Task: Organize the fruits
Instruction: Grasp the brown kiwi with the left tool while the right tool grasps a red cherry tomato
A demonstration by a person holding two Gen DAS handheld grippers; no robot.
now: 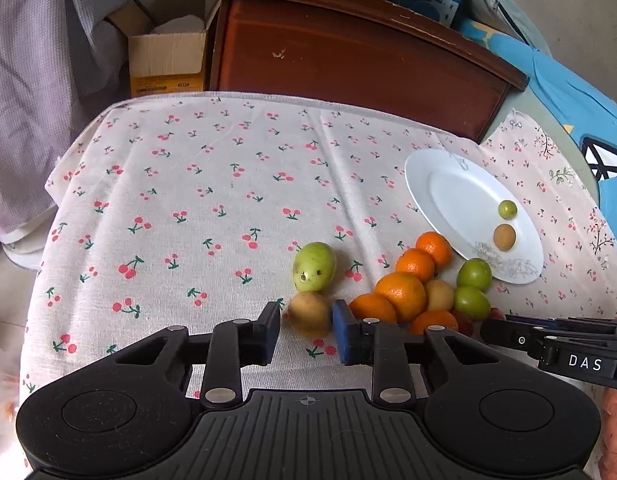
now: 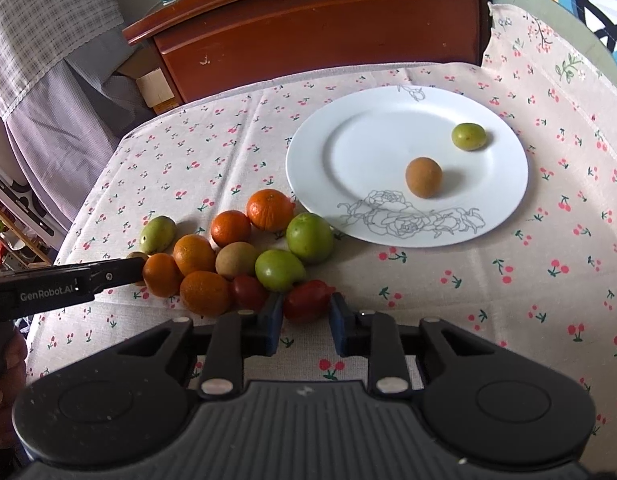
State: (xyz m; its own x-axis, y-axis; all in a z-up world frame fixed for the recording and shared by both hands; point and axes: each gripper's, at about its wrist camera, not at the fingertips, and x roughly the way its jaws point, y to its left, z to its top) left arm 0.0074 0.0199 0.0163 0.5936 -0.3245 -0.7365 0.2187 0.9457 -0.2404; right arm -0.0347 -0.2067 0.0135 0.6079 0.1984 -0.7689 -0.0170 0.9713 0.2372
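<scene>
The left gripper pinches a tan fruit at the pile's nine o'clock edge. The right gripper pinches a red fruit at six o'clock; lifting it could nudge its touching neighbours into rolling.

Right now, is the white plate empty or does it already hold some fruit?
Not empty. The white plate holds two fruits, a small green fruit and a brown round fruit, lying apart. The other fruits lie on the tablecloth.
</scene>
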